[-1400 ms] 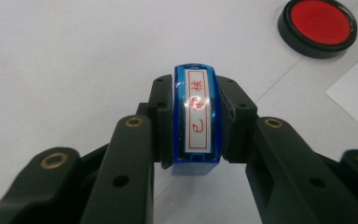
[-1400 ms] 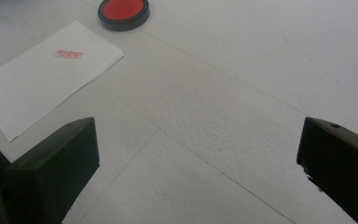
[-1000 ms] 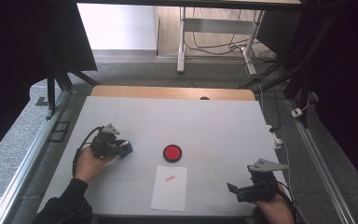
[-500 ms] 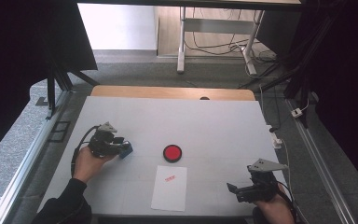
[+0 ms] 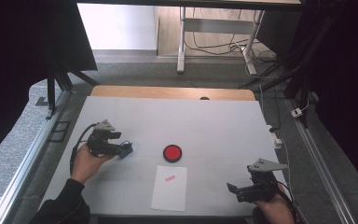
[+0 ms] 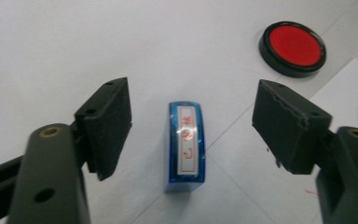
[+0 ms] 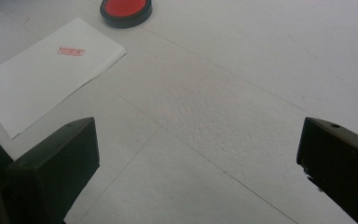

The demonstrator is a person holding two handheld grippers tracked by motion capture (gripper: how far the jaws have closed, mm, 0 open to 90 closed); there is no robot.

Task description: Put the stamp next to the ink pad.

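The left hand-held gripper (image 6: 191, 135) has just been opening; its jaws stand apart, with the blue stamp (image 6: 186, 147) lying untouched between them on the counter (image 5: 223, 126), left of centre in the high view. The red ink pad (image 5: 172, 152) sits mid-frame above the stamped paper (image 5: 169, 187). The right hand-held gripper (image 5: 237, 192), lower right, gapes over bare counter.

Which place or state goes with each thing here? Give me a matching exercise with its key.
Things:
1. blue stamp
2. red ink pad
3. sheet of paper
4. right gripper

Places or states:
A. bears a small red stamp mark
B. open over bare table, nothing between its jaws
C. lies between the left gripper's parted jaws, untouched by either
D. round, just beyond the paper's far edge

Pairs: 1-C, 2-D, 3-A, 4-B
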